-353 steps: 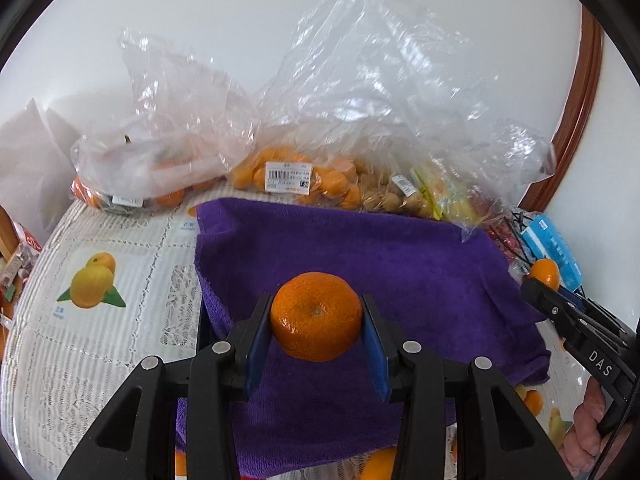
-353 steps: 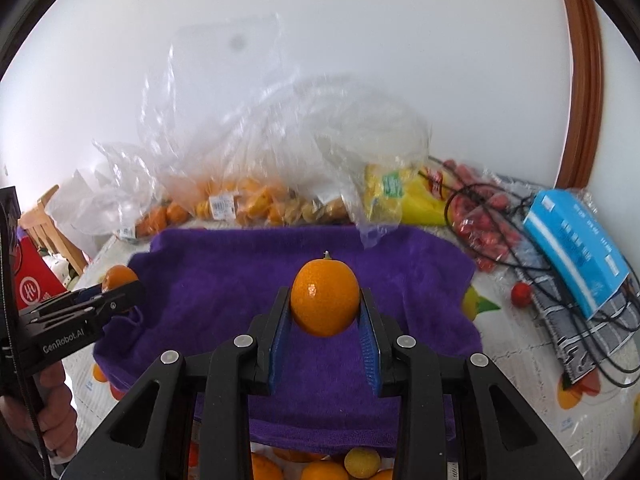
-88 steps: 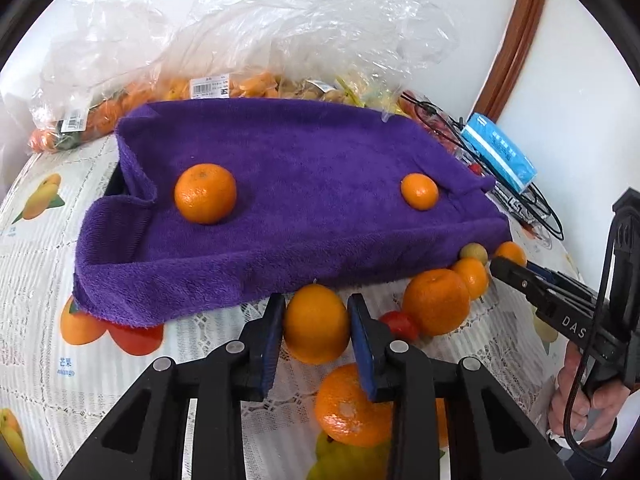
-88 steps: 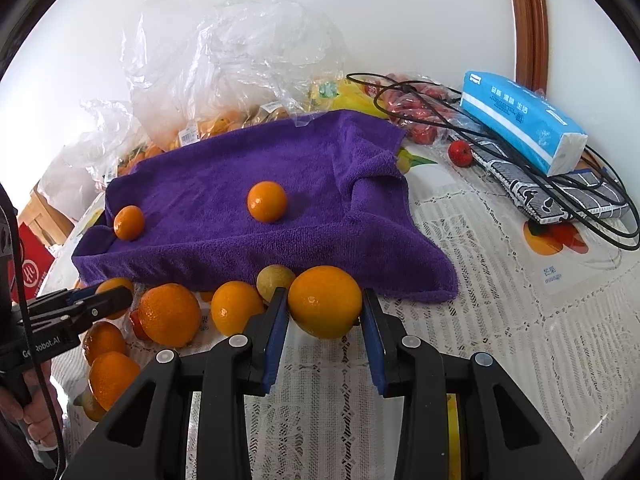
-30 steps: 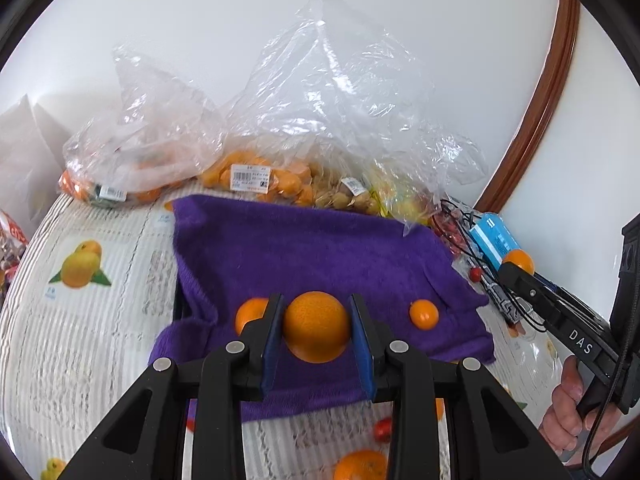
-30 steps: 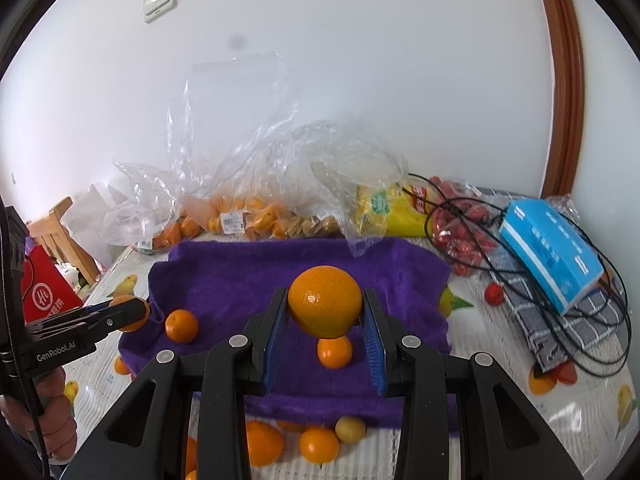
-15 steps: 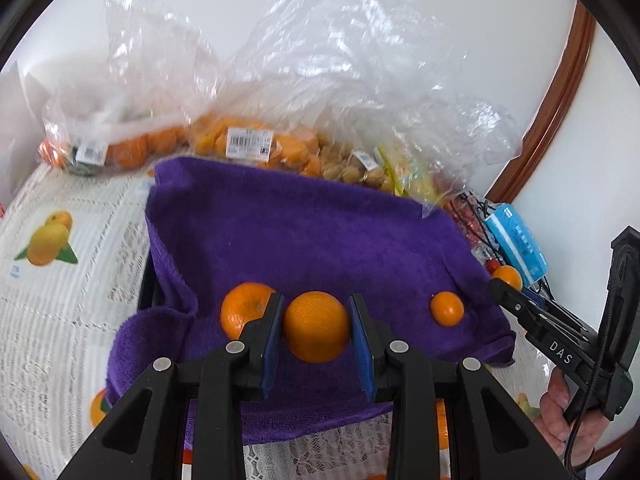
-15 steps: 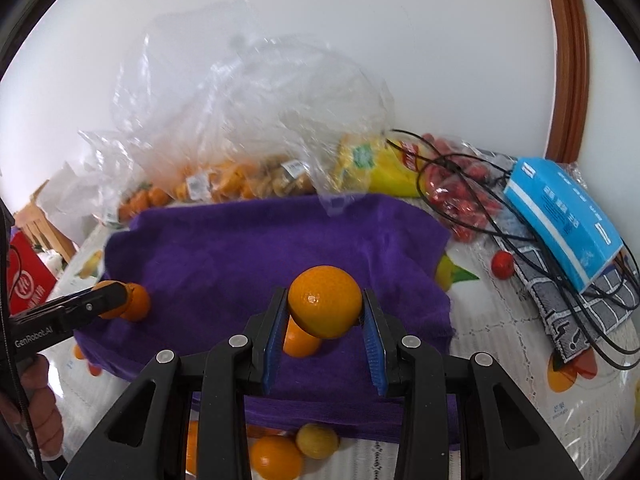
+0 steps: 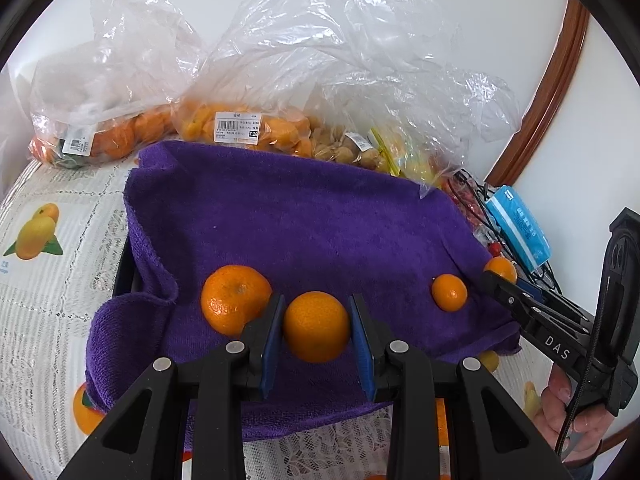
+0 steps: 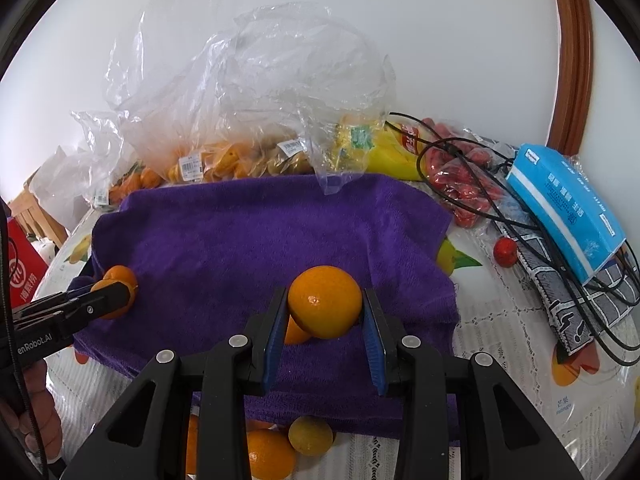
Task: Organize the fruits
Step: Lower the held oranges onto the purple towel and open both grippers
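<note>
Both grippers dropped low over the towel [image 9: 320, 232] in the last second. Left gripper [image 9: 317, 327] clamps an orange [image 9: 316, 326] beside the towel's mandarin [image 9: 234, 304]; right gripper [image 10: 325, 308] clamps its orange [image 10: 325, 302]. Release looks next.

A plush purple terry-cloth towel [image 9: 320, 224] looks matt and nubbly. Round oranges [image 9: 236, 305] carry dimpled, faintly glossy peel. Crinkled clear plastic bags [image 9: 340, 52] shine. The white lace-patterned cloth [image 9: 52, 280] covering the counter appears textured, and the black plastic fingers [image 9: 264, 340] are matt.
</note>
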The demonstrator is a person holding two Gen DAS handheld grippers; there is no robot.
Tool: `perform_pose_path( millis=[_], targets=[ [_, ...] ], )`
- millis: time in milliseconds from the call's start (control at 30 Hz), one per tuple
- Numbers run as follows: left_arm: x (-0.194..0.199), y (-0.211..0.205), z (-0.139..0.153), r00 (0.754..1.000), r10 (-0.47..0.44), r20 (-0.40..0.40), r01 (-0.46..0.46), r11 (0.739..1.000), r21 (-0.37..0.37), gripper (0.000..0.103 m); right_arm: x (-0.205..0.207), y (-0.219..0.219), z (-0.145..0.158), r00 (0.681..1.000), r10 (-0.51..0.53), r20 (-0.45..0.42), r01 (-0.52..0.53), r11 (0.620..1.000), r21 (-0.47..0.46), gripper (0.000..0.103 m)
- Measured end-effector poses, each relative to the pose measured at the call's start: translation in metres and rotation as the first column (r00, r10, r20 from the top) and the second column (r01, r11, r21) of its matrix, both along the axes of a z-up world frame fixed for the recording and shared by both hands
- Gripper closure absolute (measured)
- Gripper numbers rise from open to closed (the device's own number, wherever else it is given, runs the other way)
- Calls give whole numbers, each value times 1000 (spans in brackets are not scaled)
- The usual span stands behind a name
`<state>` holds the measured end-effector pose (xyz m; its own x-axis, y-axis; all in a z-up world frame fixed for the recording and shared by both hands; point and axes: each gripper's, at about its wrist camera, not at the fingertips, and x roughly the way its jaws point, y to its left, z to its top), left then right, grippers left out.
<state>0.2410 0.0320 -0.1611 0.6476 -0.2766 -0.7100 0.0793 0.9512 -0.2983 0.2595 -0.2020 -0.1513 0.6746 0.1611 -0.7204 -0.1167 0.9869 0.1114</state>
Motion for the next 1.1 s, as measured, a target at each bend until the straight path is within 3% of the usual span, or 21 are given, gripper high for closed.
perform_pose_path(
  millis=[533,1100],
  targets=[
    [3,-6,-3,1000,-10,-22,11,1000,19,73,2,5,-10,999,18,-51,-18,1000,-10,67],
    [9,-8,-10,998,-1,-65,3,999,39,72,0,4,-8,999,24,-39,-24,1000,-2,67]
  ],
)
